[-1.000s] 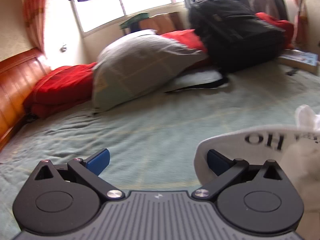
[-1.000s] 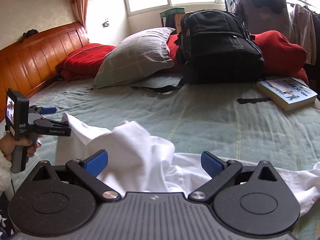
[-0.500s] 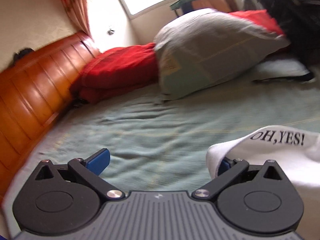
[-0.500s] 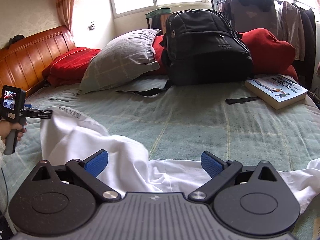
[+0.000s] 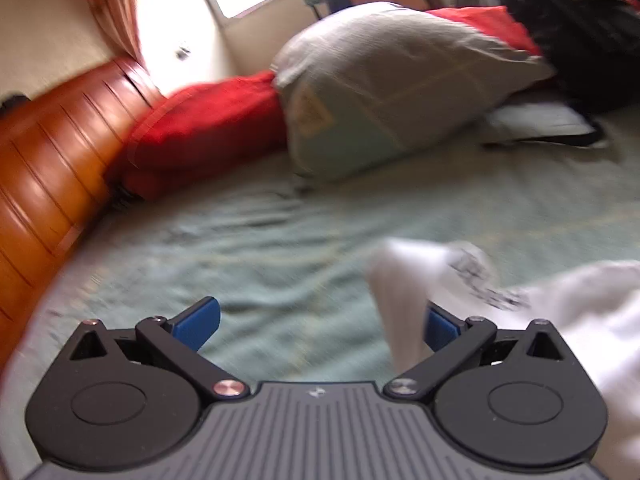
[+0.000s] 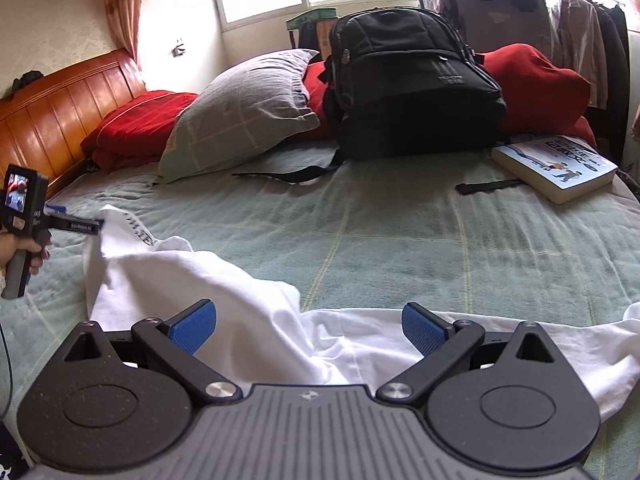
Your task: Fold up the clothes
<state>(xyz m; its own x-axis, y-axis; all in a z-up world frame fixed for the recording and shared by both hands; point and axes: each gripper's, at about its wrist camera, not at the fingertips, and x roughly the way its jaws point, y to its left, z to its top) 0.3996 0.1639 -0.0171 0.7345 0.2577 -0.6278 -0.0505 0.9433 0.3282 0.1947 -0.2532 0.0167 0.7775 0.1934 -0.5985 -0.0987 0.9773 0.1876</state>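
The white T-shirt [image 6: 208,280] is lying bunched on the green bedspread [image 6: 400,240], near its front edge, with one printed corner lifted toward the headboard [image 6: 60,108] side. You are dragging that corner out with the left gripper [image 5: 316,324]: a second ago it was hanging higher and closer to the middle of the heap, and now it is sitting lower and further out, so the cloth is starting to spread instead of piling up. Its fingers are standing well apart, though, and the fabric is only draped over the right-hand finger [image 5: 440,326], not pinched, so that hold looks likely to slip if you are pulling hard. Your right gripper [image 6: 310,326] is hovering above the shirt's near hem with its jaws spread wide and nothing between them. The shirt is not yet flat, so no fold is started. Beyond it, the grey pillow [image 6: 240,112], the black backpack [image 6: 408,88] and the book [image 6: 556,168] are sitting well apart from your working area.
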